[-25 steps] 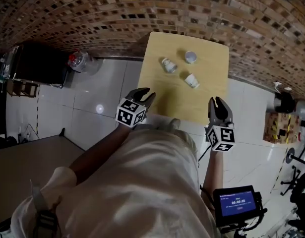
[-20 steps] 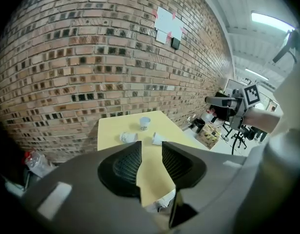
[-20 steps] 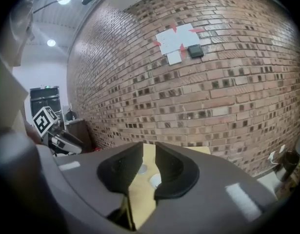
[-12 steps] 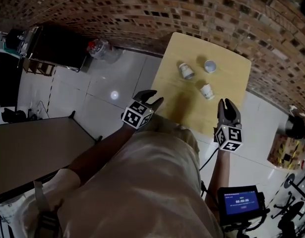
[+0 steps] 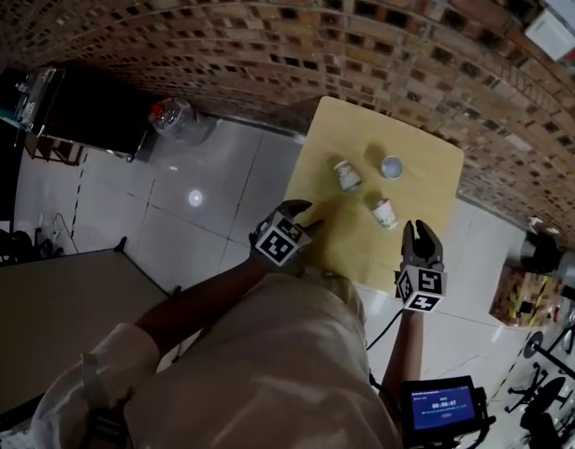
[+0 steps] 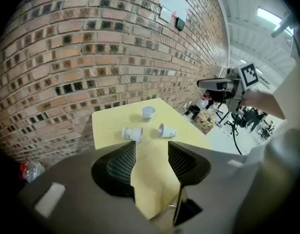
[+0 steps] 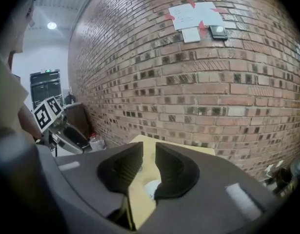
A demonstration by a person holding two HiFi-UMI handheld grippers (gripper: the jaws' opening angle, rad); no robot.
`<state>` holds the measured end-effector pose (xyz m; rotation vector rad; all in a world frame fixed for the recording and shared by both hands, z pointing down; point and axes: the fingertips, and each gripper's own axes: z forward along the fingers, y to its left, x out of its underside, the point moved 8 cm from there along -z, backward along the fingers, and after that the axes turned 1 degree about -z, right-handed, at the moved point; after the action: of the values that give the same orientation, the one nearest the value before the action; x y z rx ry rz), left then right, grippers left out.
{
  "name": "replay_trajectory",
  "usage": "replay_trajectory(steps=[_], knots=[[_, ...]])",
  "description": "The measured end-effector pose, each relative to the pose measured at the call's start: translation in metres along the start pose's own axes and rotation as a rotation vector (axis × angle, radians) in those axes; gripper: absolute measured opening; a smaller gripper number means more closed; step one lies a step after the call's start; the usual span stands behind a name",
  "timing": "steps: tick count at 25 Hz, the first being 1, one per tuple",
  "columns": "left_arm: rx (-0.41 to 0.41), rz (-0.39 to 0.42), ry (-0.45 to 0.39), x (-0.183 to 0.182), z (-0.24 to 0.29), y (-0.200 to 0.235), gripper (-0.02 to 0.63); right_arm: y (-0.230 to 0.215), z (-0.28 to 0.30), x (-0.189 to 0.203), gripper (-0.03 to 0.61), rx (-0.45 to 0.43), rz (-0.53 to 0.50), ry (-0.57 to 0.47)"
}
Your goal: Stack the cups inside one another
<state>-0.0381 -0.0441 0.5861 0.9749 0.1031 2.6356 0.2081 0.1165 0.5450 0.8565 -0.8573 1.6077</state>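
Three white paper cups lie on the small yellow table [image 5: 427, 171]. One stands upright [image 5: 391, 166] [image 6: 148, 113]; two lie on their sides, one at the left [image 5: 345, 176] [image 6: 132, 133] and one nearer me [image 5: 384, 213] [image 6: 166, 130]. My left gripper [image 5: 303, 219] [image 6: 150, 152] hangs over the table's near left edge, short of the cups; its jaws have just been opening and stand open with nothing between them. My right gripper [image 5: 419, 233] [image 7: 147, 165] is at the near right edge, jaws narrowly open and empty, with a white cup [image 7: 150, 189] showing through the gap.
A brick wall [image 5: 268, 36] runs behind the table, with paper notes [image 7: 193, 13] taped to it. A black cabinet [image 5: 81, 115] and a clear jar [image 5: 170, 115] stand on the tiled floor at the left. A small screen [image 5: 443, 405] sits at the lower right.
Both grippers have moved forward and down toward the table. The left one now reaches over its near left edge, with its jaws wider apart. The cups have not moved.
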Motion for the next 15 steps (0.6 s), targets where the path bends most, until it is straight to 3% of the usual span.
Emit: replay_trajectory(steps=[6,15], knots=[[-0.062,0.119,0.077,-0.02,0.068,0.028,0.258,0.002,0.008,-0.003,0.084,0.102,0.031,0.006],[-0.085,0.263,0.231,-0.023,0.173,0.033,0.265,0.004,0.004,0.022,0.08,0.237,0.153,0.002]])
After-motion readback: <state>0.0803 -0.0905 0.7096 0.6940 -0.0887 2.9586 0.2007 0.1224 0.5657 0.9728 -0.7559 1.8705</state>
